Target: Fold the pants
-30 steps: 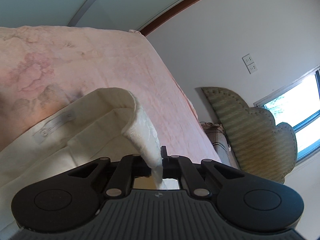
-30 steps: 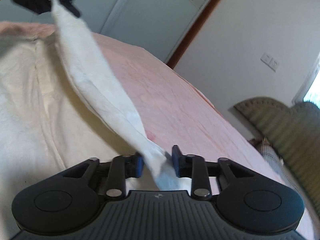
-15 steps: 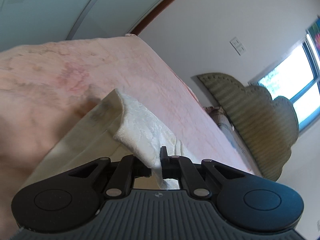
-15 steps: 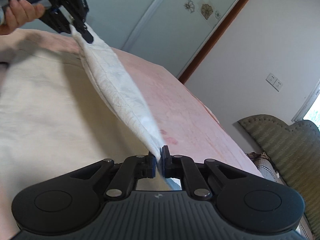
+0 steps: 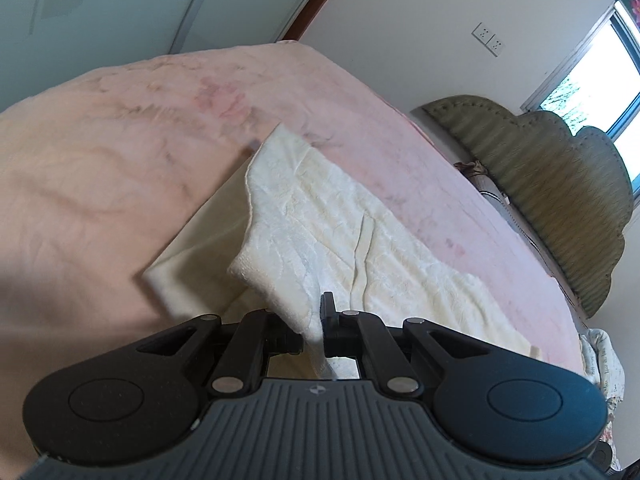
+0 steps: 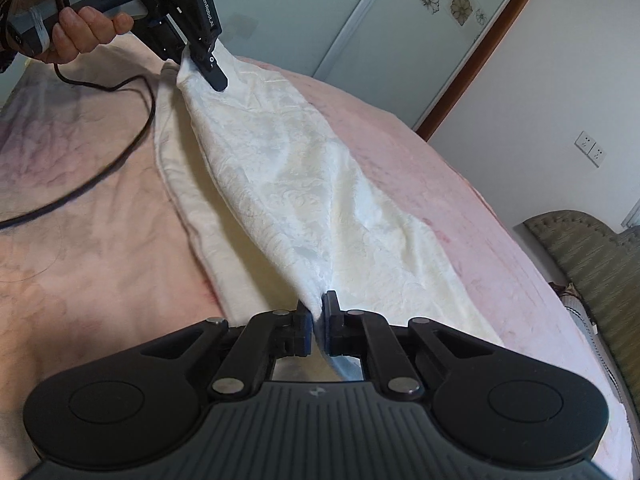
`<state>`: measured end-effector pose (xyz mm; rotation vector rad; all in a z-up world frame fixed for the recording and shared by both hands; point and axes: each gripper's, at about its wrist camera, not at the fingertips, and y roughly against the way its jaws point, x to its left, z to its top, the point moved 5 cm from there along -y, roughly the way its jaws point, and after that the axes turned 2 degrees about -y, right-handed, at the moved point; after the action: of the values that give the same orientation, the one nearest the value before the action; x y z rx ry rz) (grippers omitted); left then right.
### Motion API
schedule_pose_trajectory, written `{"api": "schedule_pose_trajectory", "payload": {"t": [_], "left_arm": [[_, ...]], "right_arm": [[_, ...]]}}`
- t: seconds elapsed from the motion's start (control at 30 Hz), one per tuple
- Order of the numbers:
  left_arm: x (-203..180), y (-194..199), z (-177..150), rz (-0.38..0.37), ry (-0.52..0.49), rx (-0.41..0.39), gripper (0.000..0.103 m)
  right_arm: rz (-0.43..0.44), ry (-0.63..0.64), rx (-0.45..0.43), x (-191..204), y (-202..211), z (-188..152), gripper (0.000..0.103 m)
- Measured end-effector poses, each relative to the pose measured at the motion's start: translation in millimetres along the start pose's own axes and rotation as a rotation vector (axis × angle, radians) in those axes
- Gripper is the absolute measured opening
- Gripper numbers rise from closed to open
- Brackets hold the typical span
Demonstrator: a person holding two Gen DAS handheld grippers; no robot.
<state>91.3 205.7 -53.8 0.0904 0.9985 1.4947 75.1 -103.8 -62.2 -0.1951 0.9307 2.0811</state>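
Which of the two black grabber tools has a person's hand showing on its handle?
The left gripper, far across the bed in the right wrist view: a hand grips its handle. The right gripper shows only its jaws, also clamping the pants.

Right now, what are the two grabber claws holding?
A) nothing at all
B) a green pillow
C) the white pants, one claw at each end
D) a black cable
C: in the right wrist view the right gripper is pinched shut on the white pants, and the left gripper clamps the far end, lifting the cloth above the pink bed cover.
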Motion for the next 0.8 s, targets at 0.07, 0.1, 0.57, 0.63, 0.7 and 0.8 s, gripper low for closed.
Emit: {"api": "schedule_pose_trajectory", "payload": {"t": [0.07, 0.1, 0.57, 0.63, 0.7, 0.8], "left_arm": [[1, 2, 0, 0.005, -0.003, -0.01, 0.007], [2, 3, 0, 0.01, -0.005, -0.016, 0.007], [-7, 0, -4, 0.143, -0.121, -0.071, 0.018], [-11, 0, -4, 0.17, -0.143, -0.077, 0.021], [-14, 2, -4, 0.183, -0.162, -0.071, 0.029], [-17, 8, -2, 0.2, -0.161, -0.058, 0.033]], "right_arm": [[0.002, 0.0, -0.001, 5, 2, -1, 0.006], [0.002, 0.003, -0.002, 5, 2, -1, 0.006], [0.019, -0.014, -0.011, 19, -3, -5, 0.006], [0.023, -0.043, -0.021, 18, -5, -7, 0.006], [0.032, -0.076, -0.027, 15, -5, -8, 0.006], [0.024, -0.082, -0.041, 16, -4, -10, 0.006]]}}
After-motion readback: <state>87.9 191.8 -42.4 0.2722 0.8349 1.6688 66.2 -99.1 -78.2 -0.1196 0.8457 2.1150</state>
